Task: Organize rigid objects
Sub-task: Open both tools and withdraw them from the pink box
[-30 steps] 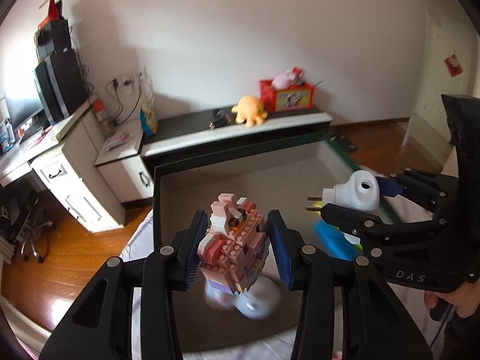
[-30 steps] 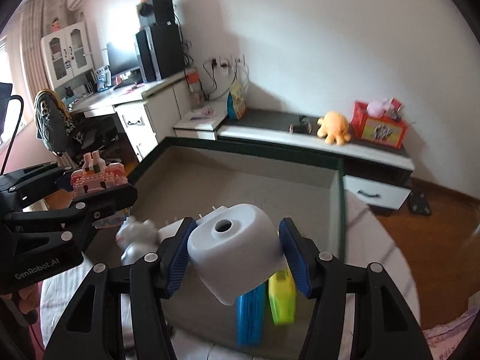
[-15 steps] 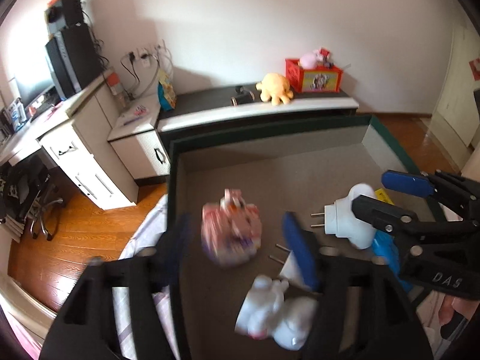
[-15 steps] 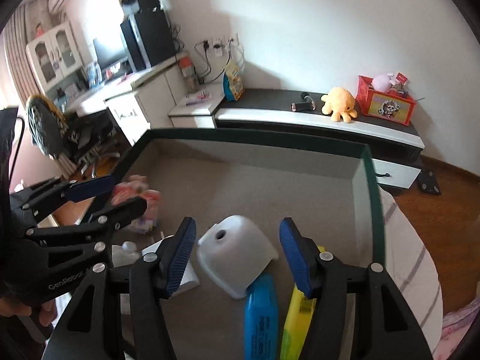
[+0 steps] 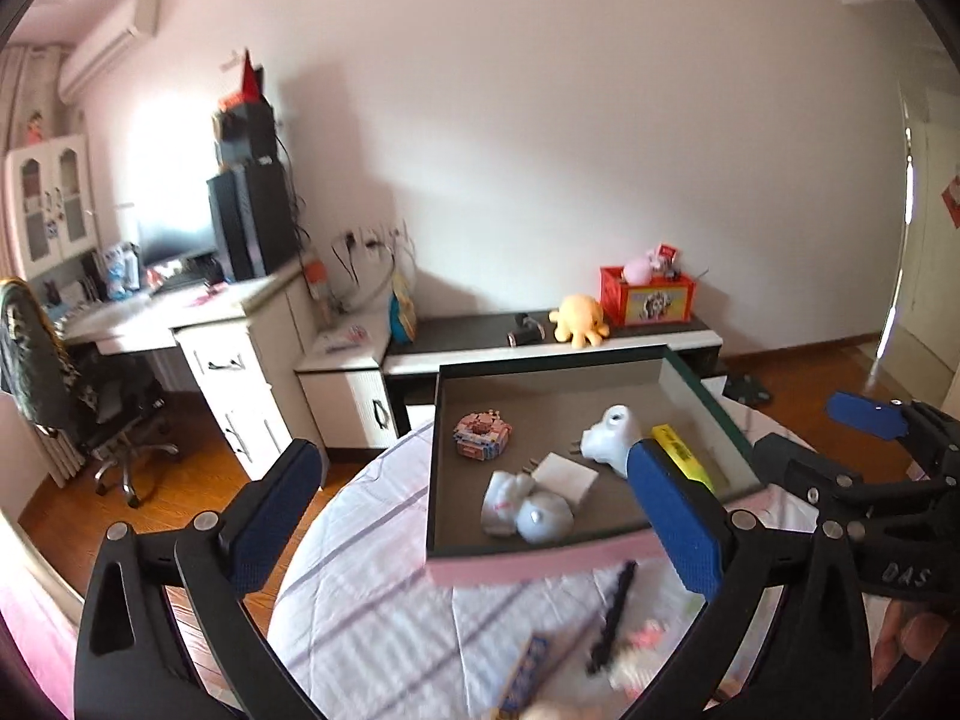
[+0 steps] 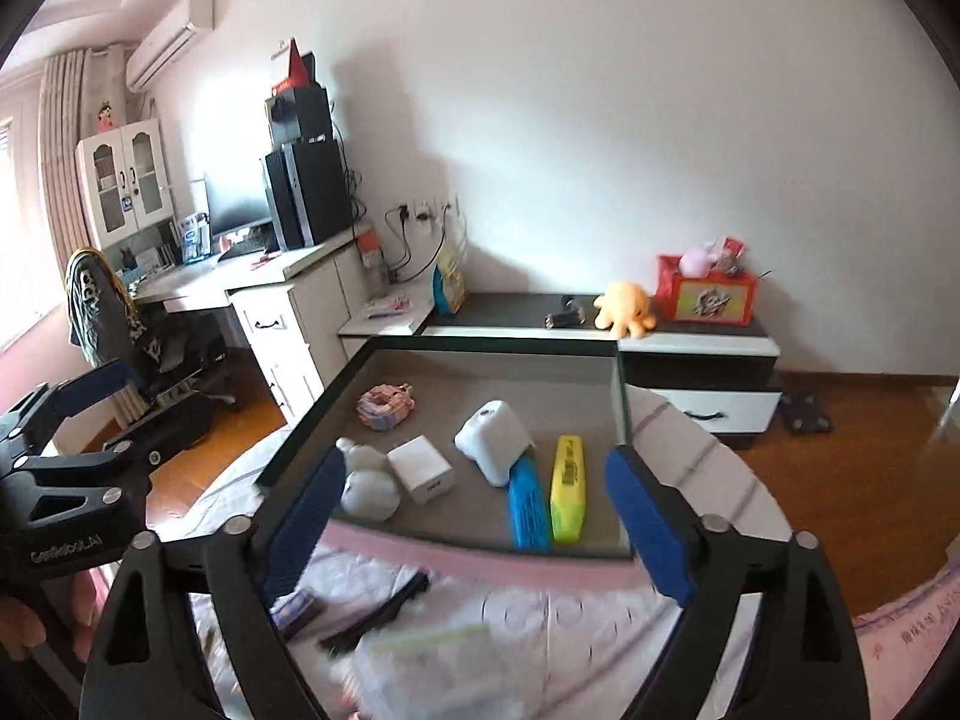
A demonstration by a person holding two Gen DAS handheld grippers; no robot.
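Note:
A shallow tray (image 5: 705, 402) (image 6: 621, 396) with a dark green rim and grey floor holds the pink brick model (image 5: 482, 435) (image 6: 387, 407), the white plug adapter (image 5: 612, 441) (image 6: 495, 441), a white cube charger (image 6: 420, 468), a white figurine (image 5: 525, 510) (image 6: 366, 480), and blue (image 6: 528, 504) and yellow (image 6: 567, 495) highlighters. My left gripper (image 5: 474, 462) (image 6: 150, 402) hangs back from the tray's near left, jaws opening wide, nothing between them. My right gripper (image 6: 474, 462) (image 5: 816, 432) hovers before the tray's near right, jaws also opening, empty.
In front of the tray, on the pale striped cloth (image 5: 372, 570), lie a black comb-like piece (image 6: 378, 612) (image 5: 612, 618), a small blue box (image 6: 294, 606) and a soft packet (image 6: 432, 666). Beyond are a low cabinet (image 6: 696, 354), a desk (image 5: 228, 354), an office chair (image 5: 78, 396) and wooden floor.
Both grippers let go, the left of the brick model and the right of the plug adapter, which now lie in the tray. Both pulled back and up with jaws spread wide.

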